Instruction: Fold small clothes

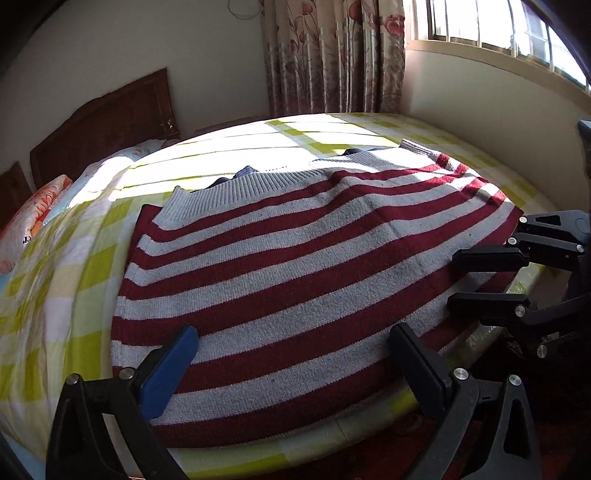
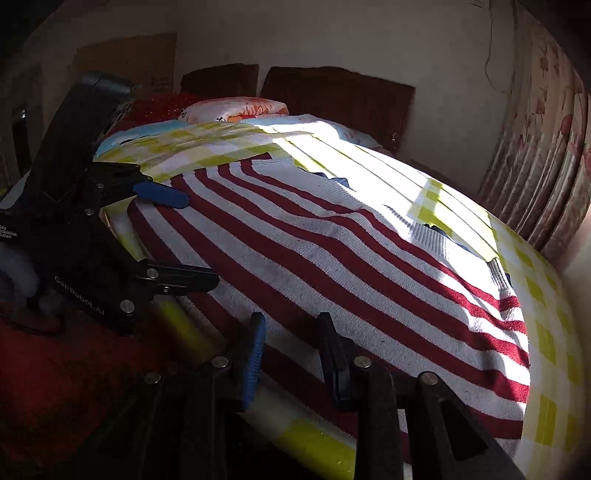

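A red and grey striped sweater (image 1: 295, 258) lies spread flat on the bed, its ribbed grey band on the far side. My left gripper (image 1: 295, 347) hangs over the sweater's near edge, wide open, nothing between its blue-padded finger (image 1: 173, 369) and black finger (image 1: 417, 369). In the right wrist view the left gripper (image 2: 203, 236) shows at the sweater's left side. My right gripper (image 2: 293, 332) is at the sweater's (image 2: 332, 258) near edge, its jaws narrowly apart over flat fabric, not pinching it. In the left wrist view the right gripper (image 1: 452, 280) sits at the sweater's right side.
A yellow-green checked sheet (image 1: 74, 280) covers the bed. Pillows (image 2: 236, 107) and a dark wooden headboard (image 2: 336, 99) stand at its head. Dark blue cloth (image 1: 243, 171) peeks from under the sweater's far side. Floral curtains (image 1: 332, 55) and a window (image 1: 498, 29) lie beyond.
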`<state>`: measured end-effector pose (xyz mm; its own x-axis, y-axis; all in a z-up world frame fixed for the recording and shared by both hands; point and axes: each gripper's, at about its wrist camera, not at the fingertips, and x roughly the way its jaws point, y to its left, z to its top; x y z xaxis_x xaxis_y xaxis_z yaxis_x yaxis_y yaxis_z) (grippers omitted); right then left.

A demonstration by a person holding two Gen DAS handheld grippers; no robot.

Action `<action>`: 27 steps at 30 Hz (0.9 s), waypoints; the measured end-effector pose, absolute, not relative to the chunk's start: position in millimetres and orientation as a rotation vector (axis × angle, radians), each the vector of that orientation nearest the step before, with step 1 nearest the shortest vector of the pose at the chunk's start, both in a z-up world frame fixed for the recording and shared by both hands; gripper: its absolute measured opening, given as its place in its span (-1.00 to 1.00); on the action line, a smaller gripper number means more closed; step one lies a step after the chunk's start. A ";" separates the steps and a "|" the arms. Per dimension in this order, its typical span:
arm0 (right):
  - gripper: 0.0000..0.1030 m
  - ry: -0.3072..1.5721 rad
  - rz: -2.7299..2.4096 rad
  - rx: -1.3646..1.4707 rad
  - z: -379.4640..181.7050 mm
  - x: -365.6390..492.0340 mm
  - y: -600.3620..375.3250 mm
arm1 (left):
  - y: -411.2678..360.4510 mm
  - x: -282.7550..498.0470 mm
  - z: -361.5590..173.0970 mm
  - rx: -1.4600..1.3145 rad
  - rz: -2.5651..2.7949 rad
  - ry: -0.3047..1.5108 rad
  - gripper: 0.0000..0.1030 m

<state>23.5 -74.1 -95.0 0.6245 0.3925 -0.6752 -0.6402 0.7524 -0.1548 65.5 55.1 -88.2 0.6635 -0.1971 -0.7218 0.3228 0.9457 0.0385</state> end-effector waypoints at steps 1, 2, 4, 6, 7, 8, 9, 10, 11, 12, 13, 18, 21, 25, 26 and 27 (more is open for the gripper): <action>-0.44 0.668 0.619 -0.388 -95.0 24.1 -79.4 | 59.2 66.9 -88.5 0.148 -0.298 0.801 1.00; -0.44 0.676 0.617 -0.375 -96.0 25.3 -86.9 | 65.1 66.8 -88.3 0.133 -0.287 0.801 1.00; -0.44 0.683 0.589 -0.342 -96.8 26.5 -107.8 | 74.3 64.7 -88.9 0.125 -0.269 0.799 1.00; -0.43 0.696 0.544 -0.287 -97.1 26.4 -132.7 | 83.5 60.3 -89.4 0.121 -0.258 0.794 1.00; -0.43 0.699 0.525 -0.254 -97.5 25.8 -145.7 | 87.2 58.8 -89.5 0.115 -0.248 0.794 1.00; -0.43 0.701 0.500 -0.220 -97.8 24.9 -159.1 | 91.5 57.7 -89.9 0.104 -0.239 0.797 1.00; -0.43 0.701 0.479 -0.194 -97.8 24.1 -169.9 | 94.2 57.2 -89.8 0.093 -0.235 0.798 1.00; -0.43 0.702 0.467 -0.172 -97.8 24.0 -178.1 | 94.7 56.6 -88.8 0.092 -0.226 0.800 1.00; -0.44 0.702 0.461 -0.149 -97.0 24.5 -184.4 | 92.5 55.9 -87.0 0.097 -0.218 0.802 1.00; -0.45 0.703 0.456 -0.136 -95.6 25.5 -185.8 | 88.0 54.4 -84.7 0.109 -0.222 0.796 1.00; -0.44 0.704 0.446 -0.145 -94.3 25.9 -182.5 | 81.3 52.5 -83.1 0.128 -0.243 0.786 1.00; -0.42 0.650 0.561 -0.291 -92.1 11.4 -134.3 | 47.4 46.9 -85.6 0.282 -0.277 0.751 1.00; -0.41 0.632 0.595 -0.428 -101.4 -0.4 -109.5 | 61.1 54.1 -87.9 0.194 -0.303 0.791 1.00; -0.35 0.666 0.610 -0.360 -102.0 4.7 -124.5 | 65.0 54.0 -88.0 0.183 -0.296 0.794 1.00; -0.35 0.673 0.610 -0.345 -101.5 5.4 -129.4 | 64.6 53.6 -88.3 0.184 -0.297 0.794 1.00; -0.35 0.681 0.602 -0.340 -100.6 6.4 -133.2 | 65.0 53.8 -88.3 0.182 -0.298 0.795 1.00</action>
<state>6.4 -133.2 -100.6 0.6182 0.4045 -0.6739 -0.6188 0.7791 -0.1000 53.8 65.0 -88.3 0.6620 -0.1937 -0.7240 0.3296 0.9428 0.0492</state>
